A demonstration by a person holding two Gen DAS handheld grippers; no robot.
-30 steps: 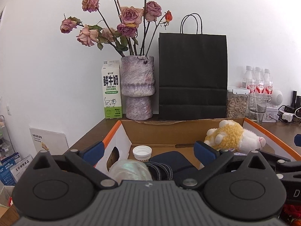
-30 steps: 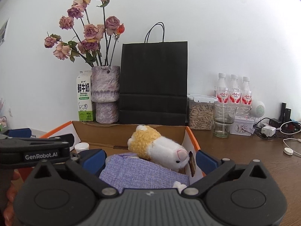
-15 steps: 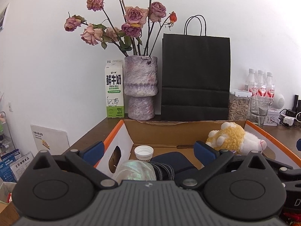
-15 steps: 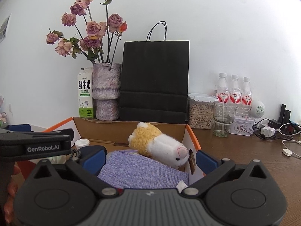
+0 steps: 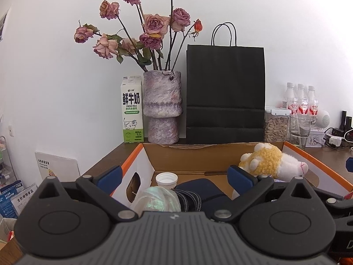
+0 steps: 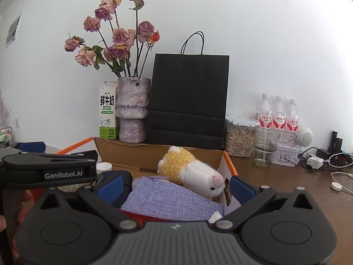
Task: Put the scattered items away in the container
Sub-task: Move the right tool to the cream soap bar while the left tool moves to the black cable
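Observation:
An open cardboard box (image 5: pixel 187 154) (image 6: pixel 136 152) with orange-edged flaps stands on the brown table. Inside lie a yellow-and-white plush toy (image 5: pixel 272 162) (image 6: pixel 192 172), a purple cloth pouch (image 6: pixel 169 198), a dark blue case (image 5: pixel 203 187), a white-capped bottle (image 5: pixel 166 180) and a shiny crumpled wrap (image 5: pixel 157 202). My left gripper (image 5: pixel 174 176) hovers open over the box's left half with nothing between its blue fingers. My right gripper (image 6: pixel 176 184) hovers open over the pouch and plush, empty. The left gripper's body (image 6: pixel 50 170) shows at the left of the right wrist view.
Behind the box stand a milk carton (image 5: pixel 132 110), a vase of dried roses (image 5: pixel 162 108) and a black paper bag (image 5: pixel 225 92). To the right are a seed jar (image 6: pixel 239 138), a glass (image 6: pixel 265 146), three bottles (image 6: pixel 279 116), chargers and cables (image 6: pixel 326 159).
Both grippers have pulled back and risen slightly from the box; the scene sits lower in both views. The items in the box have not moved. Both stay open.

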